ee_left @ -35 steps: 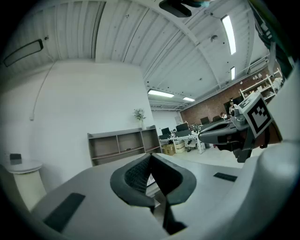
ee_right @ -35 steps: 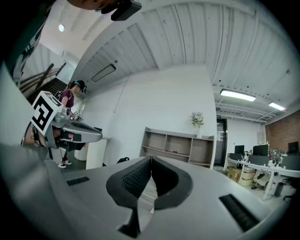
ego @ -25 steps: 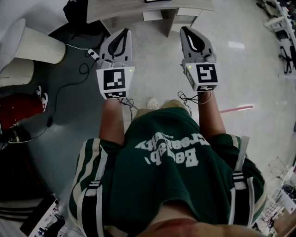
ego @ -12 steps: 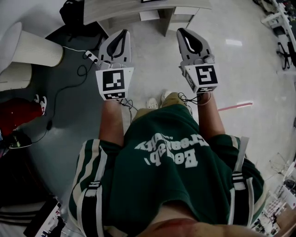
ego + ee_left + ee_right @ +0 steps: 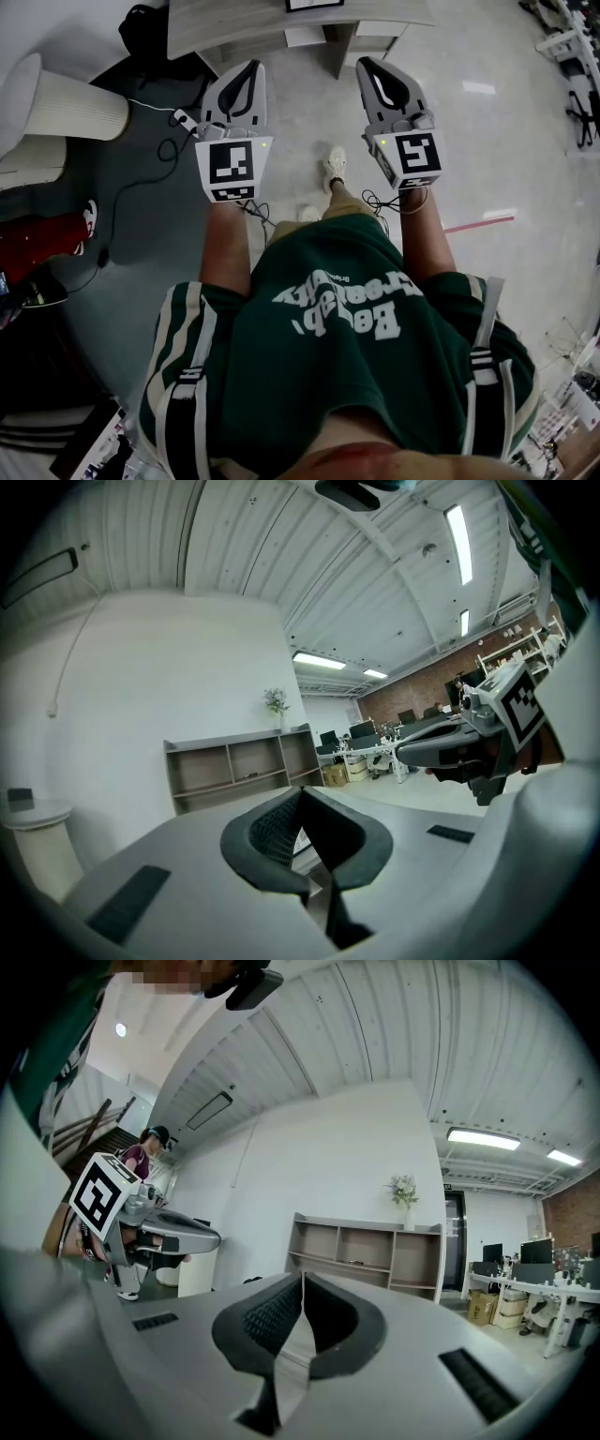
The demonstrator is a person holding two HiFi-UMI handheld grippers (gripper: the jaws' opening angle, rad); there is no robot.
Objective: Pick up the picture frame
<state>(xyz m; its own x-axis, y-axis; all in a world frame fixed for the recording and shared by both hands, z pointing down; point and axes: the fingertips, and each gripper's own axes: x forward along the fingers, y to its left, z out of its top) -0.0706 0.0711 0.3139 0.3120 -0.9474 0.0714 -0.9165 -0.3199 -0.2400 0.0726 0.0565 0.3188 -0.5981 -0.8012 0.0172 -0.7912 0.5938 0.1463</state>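
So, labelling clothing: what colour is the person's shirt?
The shirt is dark green, white lettering; head view.

Green shirt [image 5: 328, 319], grey left tool [image 5: 251, 66], pale floor [image 5: 506, 150]

White print on green shirt [image 5: 337, 309], upside down, not legible

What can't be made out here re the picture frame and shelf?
- Picture frame: head view, cut off by the top edge; only a dark-bordered sliver shows.
- Frame in both gripper views: too small to find on the shelf unit.
- Small dark item on a shelf: right gripper view, too small to name.
- Shelf unit's base: left gripper view, hidden behind the left gripper.
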